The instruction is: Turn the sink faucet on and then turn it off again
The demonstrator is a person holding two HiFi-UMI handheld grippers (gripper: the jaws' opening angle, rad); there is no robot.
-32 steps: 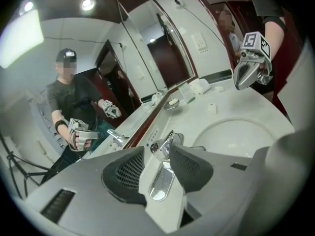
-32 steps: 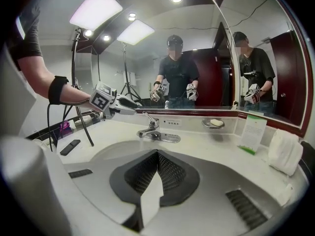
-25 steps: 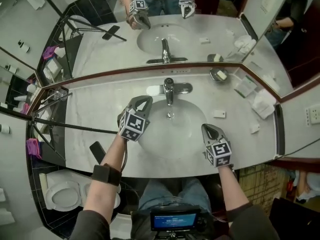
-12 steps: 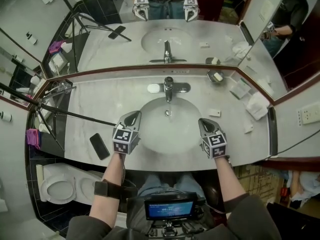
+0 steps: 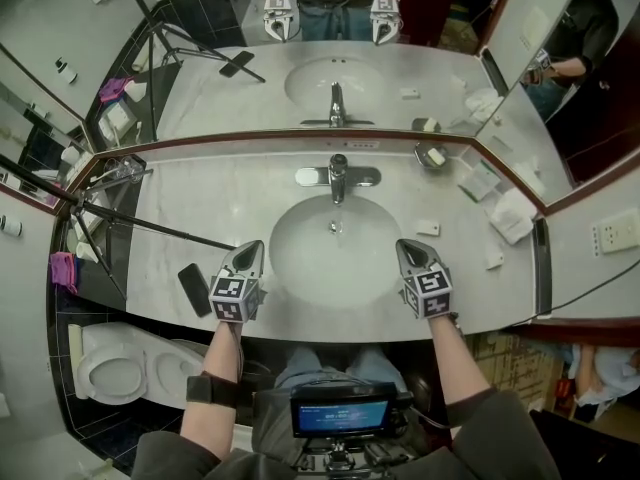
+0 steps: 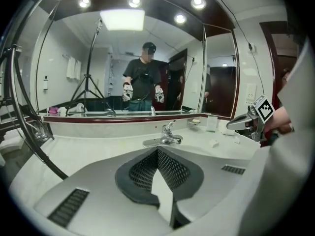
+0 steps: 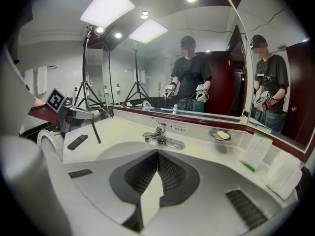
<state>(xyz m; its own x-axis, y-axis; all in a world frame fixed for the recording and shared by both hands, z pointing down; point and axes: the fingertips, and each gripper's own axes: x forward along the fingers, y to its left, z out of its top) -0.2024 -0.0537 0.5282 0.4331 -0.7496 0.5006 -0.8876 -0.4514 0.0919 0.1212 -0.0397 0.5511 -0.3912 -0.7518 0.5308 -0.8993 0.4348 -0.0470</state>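
The basin (image 5: pixel 300 268) in the middle of the frame lies open between the left gripper (image 5: pixel 252 247) and the right gripper (image 5: pixel 404 245), with a bare way up over it to the faucet (image 5: pixel 338 175) at upper centre. Behind the faucet the mirror (image 5: pixel 420 68) closes the counter (image 5: pixel 220 193) off. To the left a black tripod leg (image 5: pixel 150 226) slants across the counter and ends near the left gripper, and a phone (image 5: pixel 193 289) lies just left of that gripper at the front edge. To the right, two small packets (image 5: pixel 428 227), a soap dish (image 5: pixel 432 155), a card (image 5: pixel 480 178) and a folded towel (image 5: pixel 513 213) take up the counter
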